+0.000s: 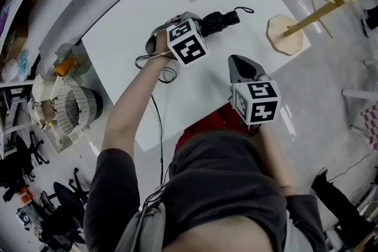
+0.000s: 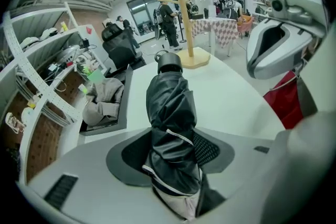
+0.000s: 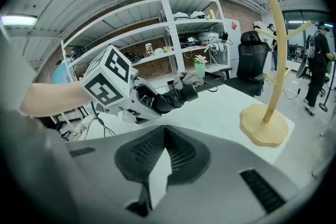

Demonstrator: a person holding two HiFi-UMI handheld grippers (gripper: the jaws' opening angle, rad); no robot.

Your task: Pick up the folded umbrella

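Pinching the folded umbrella point(image 2: 169, 105) near its cloth end, my left tongs point(image 2: 170, 147) have both pads pressed into the black fabric, with the jaws standing wide around the bundle. The umbrella runs out ahead of them to its round handle cap point(image 2: 169, 62). It looks raised off the white surface point(image 1: 201, 88), though I cannot be sure the far end is clear.

Since I hold it near one end, I judge the long free part may droop or twist. I should hold the squeeze firm on that slippery cloth and lift it level and slowly. I should also watch that the wrist strap point(image 1: 243, 9) does not drag.

My right tongs point(image 3: 160, 152) are pressed together on nothing, hanging near my body. They could come under the handle end if it sags. The wooden stand point(image 1: 286, 33) is well apart to the right and should not get in the way.
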